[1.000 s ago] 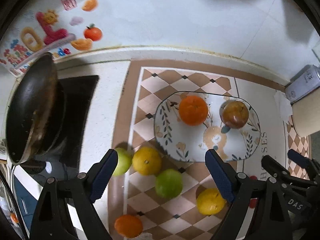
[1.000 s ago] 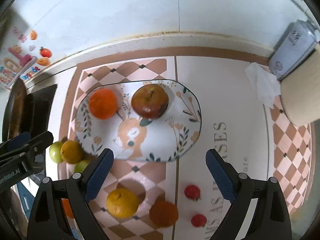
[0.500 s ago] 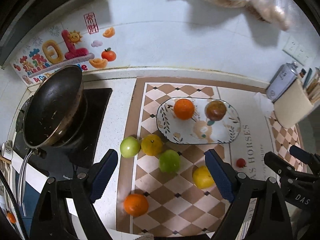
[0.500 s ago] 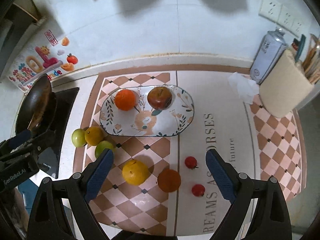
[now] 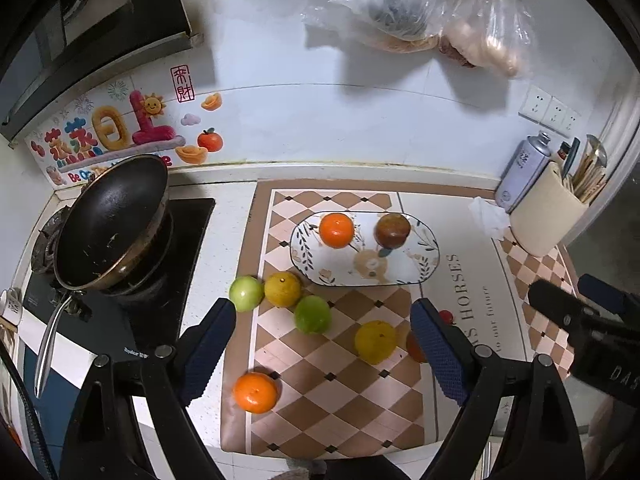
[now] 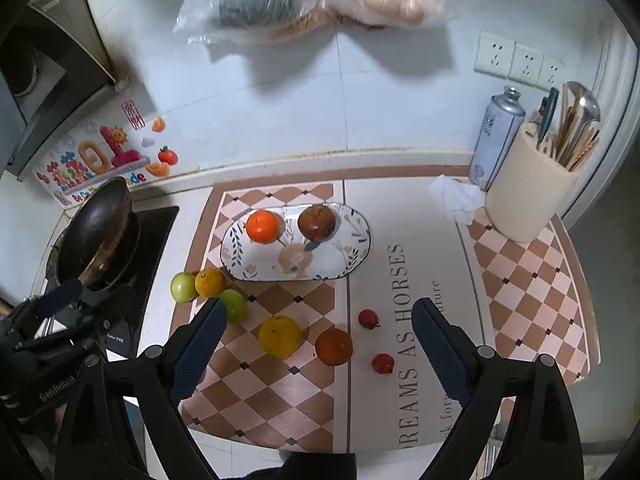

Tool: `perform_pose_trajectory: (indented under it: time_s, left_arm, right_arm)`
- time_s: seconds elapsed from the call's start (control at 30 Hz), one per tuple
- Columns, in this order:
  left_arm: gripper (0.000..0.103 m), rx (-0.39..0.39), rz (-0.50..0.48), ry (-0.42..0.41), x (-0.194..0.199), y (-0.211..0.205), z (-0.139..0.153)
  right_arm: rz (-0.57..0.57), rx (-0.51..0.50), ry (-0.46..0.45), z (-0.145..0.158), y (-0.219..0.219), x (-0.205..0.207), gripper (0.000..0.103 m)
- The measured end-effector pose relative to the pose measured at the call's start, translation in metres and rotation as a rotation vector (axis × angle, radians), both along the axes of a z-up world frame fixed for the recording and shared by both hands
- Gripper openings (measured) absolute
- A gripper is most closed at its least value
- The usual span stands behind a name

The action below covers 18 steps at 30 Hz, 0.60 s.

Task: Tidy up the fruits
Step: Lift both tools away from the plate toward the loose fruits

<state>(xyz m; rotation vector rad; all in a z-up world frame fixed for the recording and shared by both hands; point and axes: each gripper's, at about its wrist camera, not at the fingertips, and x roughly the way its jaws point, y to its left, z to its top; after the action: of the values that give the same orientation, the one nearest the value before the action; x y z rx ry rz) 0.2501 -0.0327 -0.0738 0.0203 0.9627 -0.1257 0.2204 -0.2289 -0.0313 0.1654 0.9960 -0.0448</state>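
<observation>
A patterned oval plate [image 5: 420, 268] [image 6: 352, 256] on the checkered mat holds an orange [image 5: 337, 230] [image 6: 262, 227] and a dark red apple [image 5: 392, 231] [image 6: 317, 223]. Loose on the mat lie two green fruits [image 5: 245, 293] [image 5: 313, 314], yellow citrus [image 5: 283, 289] [image 5: 375, 340], oranges [image 5: 255, 392] [image 6: 333, 346] and two small red fruits [image 6: 368, 319] [image 6: 383, 363]. My left gripper [image 5: 322, 350] and right gripper [image 6: 316, 350] are both open, empty, and held high above the near mat.
A black wok [image 5: 112, 224] sits on the stove at left. A utensil holder [image 6: 528, 196], a spray can [image 6: 498, 136] and a crumpled tissue [image 6: 456, 198] stand at the right. Plastic bags [image 5: 420, 12] hang on the wall.
Both grippers have pulled up and back from the plate, so the whole counter now shows. Both stay open. The fruits have not moved.
</observation>
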Motion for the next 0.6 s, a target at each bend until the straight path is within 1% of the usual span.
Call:
perform_pose_trajectory:
  time_s: [0.1, 0.17, 0.2, 0.23, 0.27, 0.37, 0.43, 0.53, 0.6]
  left_arm:
    - [0.089, 0.008, 0.007, 0.01, 0.001, 0.0, -0.005]
    - [0.089, 0.02, 0.027, 0.014, 0.004, 0.004, -0.009]
    - [0.091, 0.027, 0.04, 0.022, 0.006, 0.007, -0.013]
    - [0.099, 0.038, 0.058, 0.04, 0.01, 0.013, -0.019]
    - [0.102, 0.043, 0.074, 0.054, 0.012, 0.018, -0.024]
    - [0.102, 0.066, 0.147, 0.109, 0.02, 0.044, -0.047]
    - [0.102, 0.085, 0.201, 0.165, 0.022, 0.065, -0.068]
    - [0.102, 0.102, 0.264, 0.242, 0.022, 0.09, -0.098]
    - [0.102, 0.103, 0.284, 0.299, 0.022, 0.1, -0.116]
  right_arm:
    - [-0.012, 0.017, -0.006, 0.002, -0.001, -0.003, 0.096]
    - [-0.013, 0.035, 0.008, -0.004, -0.001, 0.0, 0.096]
    - [-0.01, 0.043, 0.022, -0.01, 0.0, 0.003, 0.096]
    - [-0.005, 0.051, 0.042, -0.018, 0.0, 0.006, 0.096]
    - [0.005, 0.062, 0.065, -0.028, 0.001, 0.011, 0.096]
    - [0.044, 0.105, 0.162, -0.072, 0.01, 0.031, 0.096]
    - [0.069, 0.12, 0.208, -0.1, 0.02, 0.043, 0.096]
    - [0.109, 0.102, 0.293, -0.154, 0.042, 0.065, 0.095]
    - [0.134, 0.088, 0.354, -0.187, 0.056, 0.078, 0.095]
